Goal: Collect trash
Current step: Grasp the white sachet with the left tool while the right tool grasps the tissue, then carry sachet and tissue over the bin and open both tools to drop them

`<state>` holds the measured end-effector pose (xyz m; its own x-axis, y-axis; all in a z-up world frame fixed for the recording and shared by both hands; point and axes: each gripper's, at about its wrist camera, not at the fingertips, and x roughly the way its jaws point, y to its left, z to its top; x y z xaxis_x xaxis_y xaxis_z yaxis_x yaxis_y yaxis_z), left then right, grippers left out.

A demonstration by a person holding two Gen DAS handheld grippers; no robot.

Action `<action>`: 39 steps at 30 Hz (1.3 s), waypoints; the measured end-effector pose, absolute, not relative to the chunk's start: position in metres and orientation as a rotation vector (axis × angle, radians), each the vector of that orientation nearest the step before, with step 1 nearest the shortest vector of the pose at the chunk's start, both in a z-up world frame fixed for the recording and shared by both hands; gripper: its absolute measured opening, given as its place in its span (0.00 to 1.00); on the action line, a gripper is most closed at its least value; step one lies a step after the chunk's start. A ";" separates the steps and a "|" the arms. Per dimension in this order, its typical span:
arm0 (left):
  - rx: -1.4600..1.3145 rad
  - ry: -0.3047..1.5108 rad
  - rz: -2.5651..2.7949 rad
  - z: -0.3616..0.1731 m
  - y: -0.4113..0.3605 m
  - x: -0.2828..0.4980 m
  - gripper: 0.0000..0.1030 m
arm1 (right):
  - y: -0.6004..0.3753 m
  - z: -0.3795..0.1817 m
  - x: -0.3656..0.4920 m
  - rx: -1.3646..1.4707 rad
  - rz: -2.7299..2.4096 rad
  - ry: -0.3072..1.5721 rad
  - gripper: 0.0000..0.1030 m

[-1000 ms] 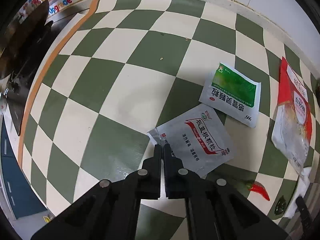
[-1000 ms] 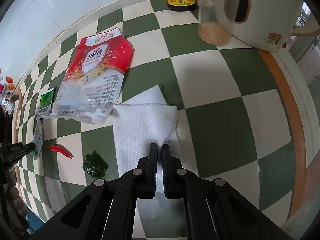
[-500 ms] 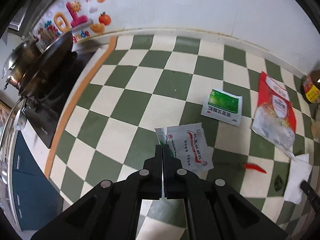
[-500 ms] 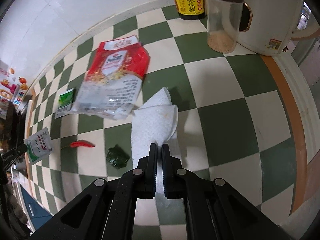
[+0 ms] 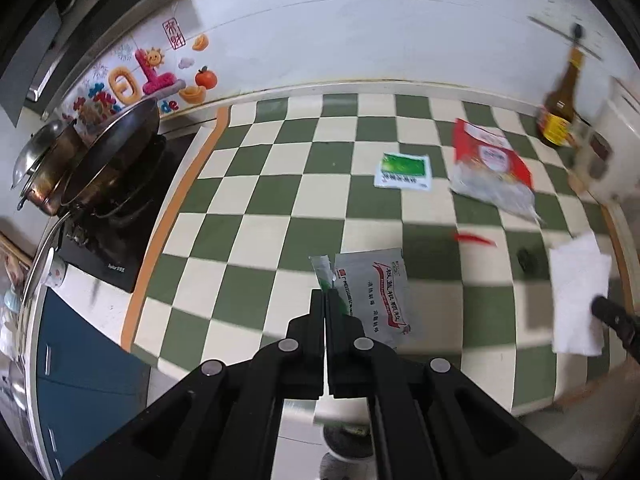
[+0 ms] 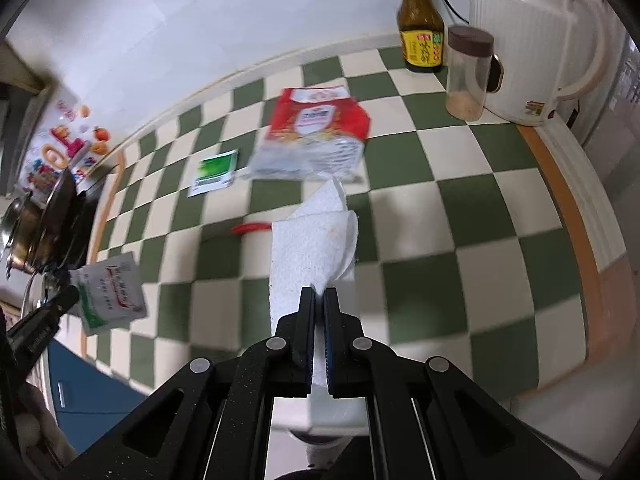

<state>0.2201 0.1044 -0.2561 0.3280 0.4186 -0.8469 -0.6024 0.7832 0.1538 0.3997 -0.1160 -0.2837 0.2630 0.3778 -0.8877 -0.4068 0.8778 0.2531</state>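
My left gripper (image 5: 325,295) is shut on a white sachet with red print (image 5: 376,296) and holds it up above the checkered counter (image 5: 264,236). My right gripper (image 6: 319,294) is shut on a white paper towel (image 6: 310,248), also lifted off the counter. The sachet (image 6: 110,290) and the left gripper show at the left of the right wrist view; the towel (image 5: 578,300) shows at the right of the left wrist view. On the counter lie a green sachet (image 5: 403,170), a red and clear bag (image 5: 490,168), a red chilli (image 5: 474,239) and a dark green scrap (image 5: 527,260).
A stove with a wok (image 5: 104,152) stands at the left. A sauce bottle (image 6: 420,28), a spice jar (image 6: 468,74) and a white kettle (image 6: 528,40) stand at the back right. The counter's front edge lies just beyond both grippers, with a blue cabinet (image 5: 80,368) below.
Both grippers have risen and pulled back from the counter, the left lifting the red-print sachet and the right lifting the paper towel. The counter items now look smaller and farther.
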 end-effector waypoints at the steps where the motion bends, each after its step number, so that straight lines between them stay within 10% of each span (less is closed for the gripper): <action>1: -0.195 1.036 0.659 -0.254 0.100 0.211 0.00 | -0.114 -0.280 0.386 -0.022 0.534 1.183 0.04; 17: -0.227 1.181 0.464 -0.313 0.070 0.037 0.00 | -0.127 -0.292 0.158 0.010 0.502 1.269 0.04; 39: -0.483 1.659 0.407 -0.772 0.057 0.073 0.00 | -0.148 -0.761 0.118 -0.076 0.395 1.691 0.04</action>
